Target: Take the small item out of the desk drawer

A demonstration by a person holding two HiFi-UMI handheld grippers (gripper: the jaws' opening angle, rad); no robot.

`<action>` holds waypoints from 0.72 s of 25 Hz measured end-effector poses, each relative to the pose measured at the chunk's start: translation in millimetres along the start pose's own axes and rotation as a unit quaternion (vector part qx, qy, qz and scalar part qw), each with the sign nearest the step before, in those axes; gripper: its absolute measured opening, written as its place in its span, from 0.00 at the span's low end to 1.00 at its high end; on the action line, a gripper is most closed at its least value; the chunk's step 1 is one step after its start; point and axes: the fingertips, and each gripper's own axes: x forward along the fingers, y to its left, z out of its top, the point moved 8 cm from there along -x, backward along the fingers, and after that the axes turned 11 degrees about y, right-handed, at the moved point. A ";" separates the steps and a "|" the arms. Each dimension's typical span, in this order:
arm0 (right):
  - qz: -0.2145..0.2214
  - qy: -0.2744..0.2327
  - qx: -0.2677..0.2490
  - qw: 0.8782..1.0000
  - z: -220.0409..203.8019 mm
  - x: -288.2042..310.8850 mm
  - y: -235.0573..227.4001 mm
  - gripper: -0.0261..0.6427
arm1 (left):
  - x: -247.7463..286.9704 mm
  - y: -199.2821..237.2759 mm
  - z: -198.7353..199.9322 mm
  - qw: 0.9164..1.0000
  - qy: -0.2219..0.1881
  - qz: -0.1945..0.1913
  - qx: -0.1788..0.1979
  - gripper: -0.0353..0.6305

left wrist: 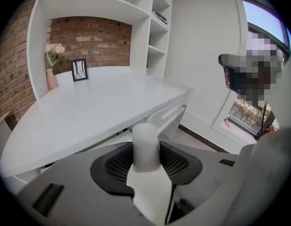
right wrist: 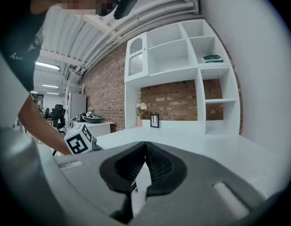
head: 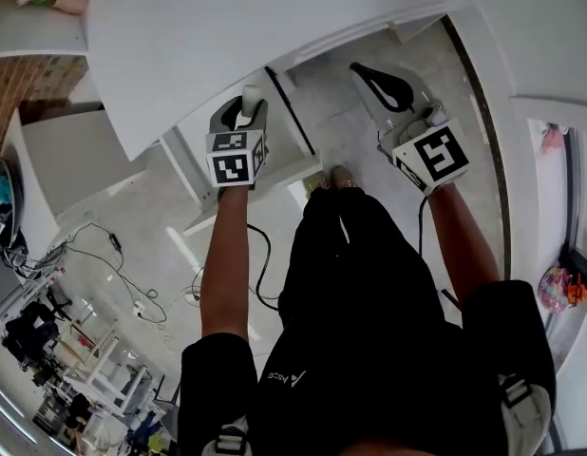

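Observation:
A small white cylinder stands upright between the pads of my left gripper, which is shut on it and holds it in the air beside the white desk. In the left gripper view the cylinder fills the gap between the jaws of that gripper, just below the desk's edge. The white drawer front sits under the desktop ahead. My right gripper hangs to the right over the floor, shut, its tips touching with nothing between them.
A white drawer unit stands under the desk in front of the person's legs. Cables lie on the floor at the left. A vase of flowers and a small picture frame stand at the desk's back, beside white shelves.

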 end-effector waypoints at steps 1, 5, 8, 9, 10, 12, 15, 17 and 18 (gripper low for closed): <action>0.003 -0.004 -0.002 1.000 4.0 -1.5 3.0 0.04 | -14.0 -3.6 3.7 1.000 -0.015 -0.001 -0.001 0.31; 0.010 -0.020 -0.004 1.000 20.5 -9.7 12.5 0.04 | -67.7 -16.2 18.5 0.997 -0.076 -0.003 -0.009 0.32; 0.016 -0.031 -0.008 0.999 35.4 -17.1 20.1 0.04 | -104.4 -26.5 27.5 0.993 -0.116 -0.002 -0.007 0.32; 0.019 -0.034 -0.010 0.999 39.9 -19.8 23.4 0.04 | -115.7 -30.8 30.0 0.992 -0.129 -0.002 -0.003 0.31; 0.023 -0.038 -0.012 0.999 44.0 -22.4 26.8 0.04 | -126.9 -35.2 32.4 0.990 -0.144 -0.002 0.001 0.32; 0.030 -0.045 -0.012 0.998 51.5 -27.2 33.5 0.04 | -148.9 -43.3 38.0 0.984 -0.176 -0.004 0.008 0.32; 0.038 -0.057 -0.014 0.998 64.0 -36.5 41.9 0.04 | -182.6 -56.7 47.7 0.973 -0.232 -0.010 0.016 0.32; 0.042 -0.067 -0.019 0.997 74.6 -44.5 47.0 0.04 | -206.0 -67.3 54.9 0.962 -0.271 -0.016 0.026 0.31; 0.044 -0.073 -0.021 0.996 79.9 -48.8 49.7 0.04 | -217.3 -72.8 58.3 0.956 -0.290 -0.017 0.034 0.32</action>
